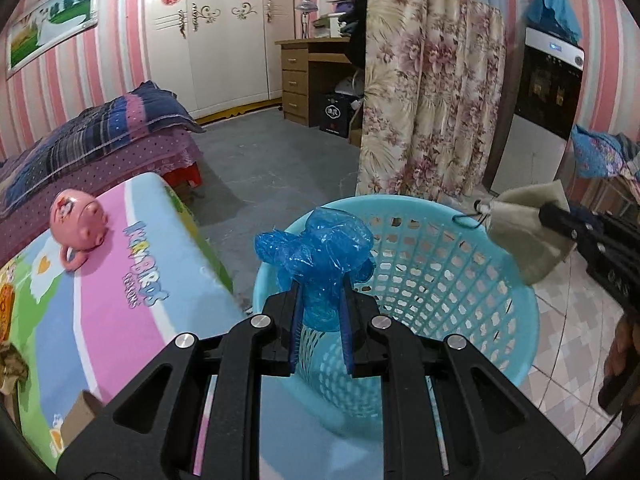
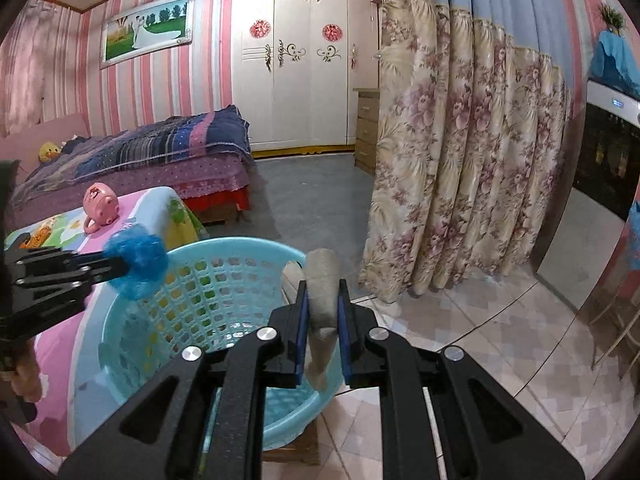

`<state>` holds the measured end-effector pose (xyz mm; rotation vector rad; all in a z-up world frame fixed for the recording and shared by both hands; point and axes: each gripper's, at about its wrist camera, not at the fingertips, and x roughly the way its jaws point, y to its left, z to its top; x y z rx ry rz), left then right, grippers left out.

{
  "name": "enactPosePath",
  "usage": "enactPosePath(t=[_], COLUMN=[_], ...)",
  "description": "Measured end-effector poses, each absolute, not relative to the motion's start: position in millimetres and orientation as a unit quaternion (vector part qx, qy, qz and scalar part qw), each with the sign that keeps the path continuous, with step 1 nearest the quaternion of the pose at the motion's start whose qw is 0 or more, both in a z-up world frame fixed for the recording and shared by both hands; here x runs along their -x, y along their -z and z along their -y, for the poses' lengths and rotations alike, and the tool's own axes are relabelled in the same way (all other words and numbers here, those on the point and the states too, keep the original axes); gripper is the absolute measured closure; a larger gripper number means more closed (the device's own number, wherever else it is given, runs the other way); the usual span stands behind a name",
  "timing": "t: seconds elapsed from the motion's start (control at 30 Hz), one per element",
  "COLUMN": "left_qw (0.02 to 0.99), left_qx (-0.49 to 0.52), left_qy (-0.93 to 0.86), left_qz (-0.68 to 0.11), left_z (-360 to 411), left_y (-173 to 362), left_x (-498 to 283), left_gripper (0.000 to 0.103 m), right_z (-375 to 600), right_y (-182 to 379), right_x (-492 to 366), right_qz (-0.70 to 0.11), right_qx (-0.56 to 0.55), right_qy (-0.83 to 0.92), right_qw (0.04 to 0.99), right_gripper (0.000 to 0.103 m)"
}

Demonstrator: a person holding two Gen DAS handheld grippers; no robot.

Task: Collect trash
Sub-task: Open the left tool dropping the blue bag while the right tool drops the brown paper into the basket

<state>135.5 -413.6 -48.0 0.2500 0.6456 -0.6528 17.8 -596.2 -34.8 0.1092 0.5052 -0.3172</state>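
The left gripper (image 1: 322,304) pinched a crumpled wad of blue plastic wrap (image 1: 316,248) between its blue pads, the wad bulging above the fingertips at centre frame in the left wrist view. The right gripper (image 2: 323,320) was clamped on a folded beige cloth or paper piece (image 2: 322,292), which stood up between the pads and drooped below them.

Both pieces hung over the mouth of the light blue perforated basket (image 1: 440,264), the blue wad above its near left rim, the beige piece above its right rim. Nothing had been let go. The visible inner wall and floor of the basket looked bare, so the collecting seemed to be early: two items lifted and brought to the bin, with the release left to do.

To the left lay a colourful cartoon-printed surface (image 1: 120,280) with a pink pig-shaped toy (image 1: 78,224) on it; whether that counted as trash could not be told. A brown cardboard scrap (image 1: 78,412) at lower left was cut off by the gripper body, and much of the basket floor was hidden behind both grippers
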Motion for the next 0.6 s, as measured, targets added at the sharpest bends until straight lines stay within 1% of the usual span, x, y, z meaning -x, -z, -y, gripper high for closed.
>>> enactPosePath(t=[0.03, 0.07, 0.1, 0.17, 0.23, 0.27, 0.37, 0.6], left_qw=[0.890, 0.890, 0.891, 0.899, 0.901, 0.903, 0.910, 0.923], left_qx=[-0.124, -0.125, -0.124, -0.122, -0.123, -0.122, -0.114, -0.106], left_qy=[0.312, 0.312, 0.308, 0.293, 0.288, 0.283, 0.271, 0.247], left_qz=[-0.310, -0.309, -0.309, -0.301, -0.299, -0.300, -0.293, -0.277], left_z=[415, 416, 415, 409, 405, 401, 390, 359], left_y=[49, 48, 48, 46, 44, 43, 39, 33], left_x=[-137, -138, -140, -142, -144, -146, -148, -143], left_gripper=[0.087, 0.075, 0.054, 0.037, 0.036, 0.034, 0.019, 0.012], right_z=[595, 593, 592, 589, 587, 587, 586, 575], right_y=[36, 38, 40, 40, 41, 42, 43, 50], right_x=[-18, -18, -19, -20, -21, -22, -24, -43], right_qz=[-0.250, -0.252, -0.253, -0.254, -0.254, -0.254, -0.255, -0.254], right_qx=[-0.054, -0.053, -0.052, -0.052, -0.053, -0.053, -0.055, -0.056], right_qy=[0.156, 0.155, 0.154, 0.151, 0.150, 0.150, 0.151, 0.151], right_qw=[0.954, 0.954, 0.954, 0.954, 0.954, 0.954, 0.953, 0.954], right_gripper=[0.089, 0.089, 0.089, 0.089, 0.089, 0.089, 0.089, 0.089])
